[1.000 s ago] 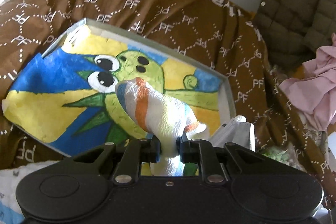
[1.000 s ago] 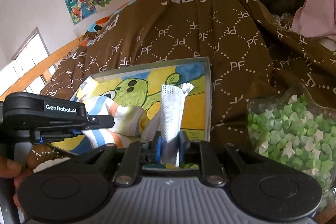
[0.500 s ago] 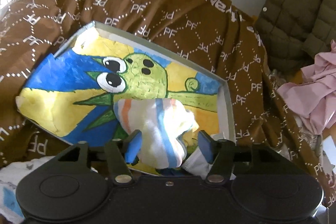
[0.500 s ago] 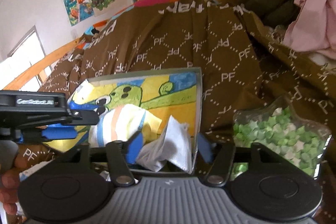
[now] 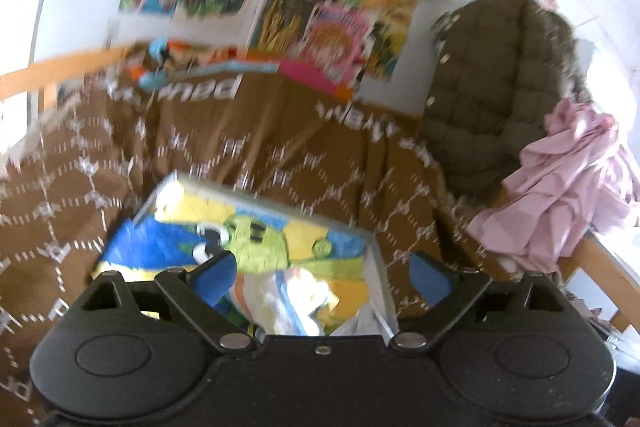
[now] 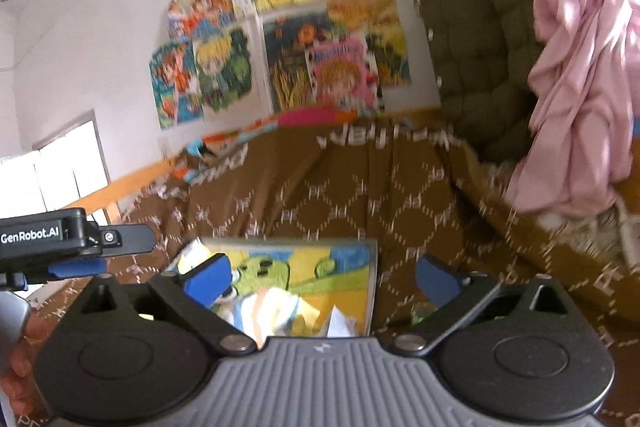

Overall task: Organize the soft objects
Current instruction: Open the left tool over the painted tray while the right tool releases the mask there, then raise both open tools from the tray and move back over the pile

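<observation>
Striped sock [image 5: 280,303] and white mesh sock [image 6: 340,323] lie in painted tray [image 5: 378,267]; left gripper [image 5: 324,275] and right gripper [image 6: 324,279] both spread, empty above it; placement judged complete.

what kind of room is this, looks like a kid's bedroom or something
Most likely a child's bedroom. A bed lies under a brown patterned blanket, bright cartoon drawings are stuck across the white wall, and a quilted olive jacket hangs beside pink clothing.
</observation>
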